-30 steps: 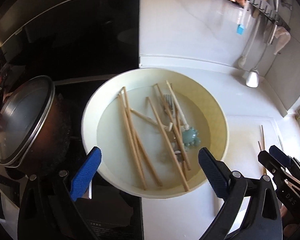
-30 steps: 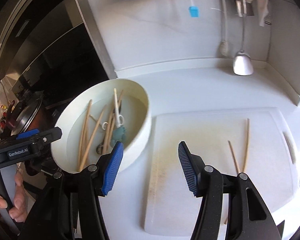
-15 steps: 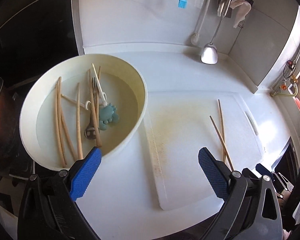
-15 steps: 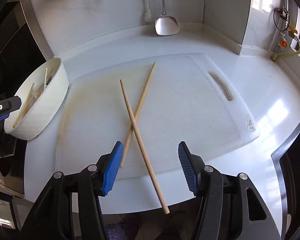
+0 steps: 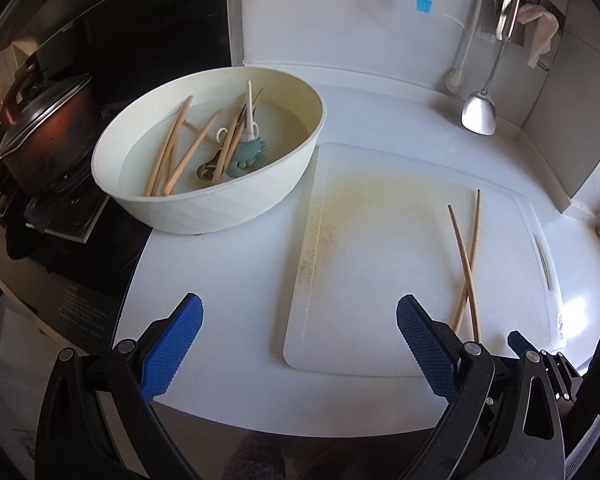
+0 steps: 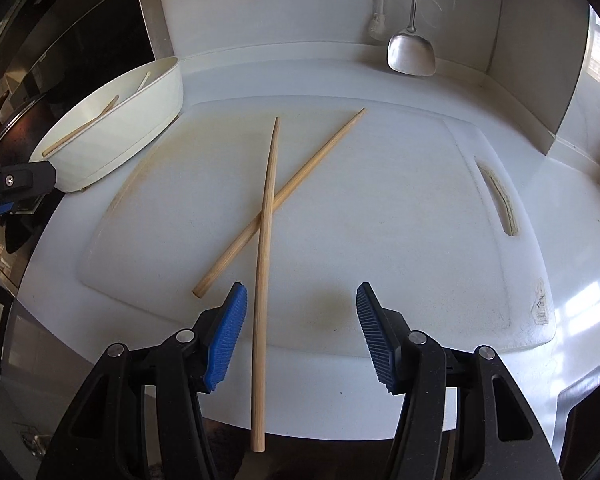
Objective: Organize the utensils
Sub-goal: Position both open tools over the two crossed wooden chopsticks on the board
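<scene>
A cream bowl (image 5: 220,204) at the counter's left holds several wooden chopsticks (image 5: 168,156), a metal utensil and a teal crab-shaped piece (image 5: 246,154). Two wooden chopsticks (image 6: 268,200) lie crossed on the white cutting board (image 6: 380,216); they also show in the left wrist view (image 5: 466,264). My right gripper (image 6: 300,336) is open and empty, low over the board's near edge, with one chopstick's thick end running between its fingers. My left gripper (image 5: 298,348) is open and empty, above the counter's front edge, short of the bowl. The bowl also shows in the right wrist view (image 6: 116,132).
A lidded dark pot (image 5: 40,132) sits on the black stove left of the bowl. A metal spatula (image 6: 412,52), a brush and a cloth hang on the back wall. The counter's front edge lies just below both grippers.
My left gripper has pulled back from over the bowl toward the counter's front. My right gripper has swung right and down over the crossed chopsticks on the board.
</scene>
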Motion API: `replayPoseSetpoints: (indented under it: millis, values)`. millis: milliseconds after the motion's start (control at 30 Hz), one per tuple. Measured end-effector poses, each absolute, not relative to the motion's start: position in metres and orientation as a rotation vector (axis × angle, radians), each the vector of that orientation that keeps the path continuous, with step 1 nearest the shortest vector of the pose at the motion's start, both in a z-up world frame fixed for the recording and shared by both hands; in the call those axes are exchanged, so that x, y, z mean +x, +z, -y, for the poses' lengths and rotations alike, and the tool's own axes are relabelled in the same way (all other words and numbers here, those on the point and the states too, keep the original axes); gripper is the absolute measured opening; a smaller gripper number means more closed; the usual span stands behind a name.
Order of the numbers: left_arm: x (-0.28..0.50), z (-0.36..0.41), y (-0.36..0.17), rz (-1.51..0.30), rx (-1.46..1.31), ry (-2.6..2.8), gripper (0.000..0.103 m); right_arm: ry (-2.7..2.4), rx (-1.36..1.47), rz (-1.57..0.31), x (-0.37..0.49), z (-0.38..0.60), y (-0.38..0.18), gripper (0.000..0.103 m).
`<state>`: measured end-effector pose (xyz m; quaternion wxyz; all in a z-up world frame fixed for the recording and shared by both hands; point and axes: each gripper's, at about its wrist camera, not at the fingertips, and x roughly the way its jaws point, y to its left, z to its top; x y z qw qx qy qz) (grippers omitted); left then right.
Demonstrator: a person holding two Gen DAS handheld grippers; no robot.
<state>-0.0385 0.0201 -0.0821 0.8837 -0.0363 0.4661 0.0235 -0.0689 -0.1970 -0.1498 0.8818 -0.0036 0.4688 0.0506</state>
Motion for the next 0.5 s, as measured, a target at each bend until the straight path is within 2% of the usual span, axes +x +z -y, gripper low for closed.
replayPoseSetpoints:
  millis: [500]
  values:
    - [-0.039,0.011,-0.113,-1.003,-0.075,0.091,0.096,0.117,-0.073,-0.931,-0.068,0.198,-0.153,0.055]
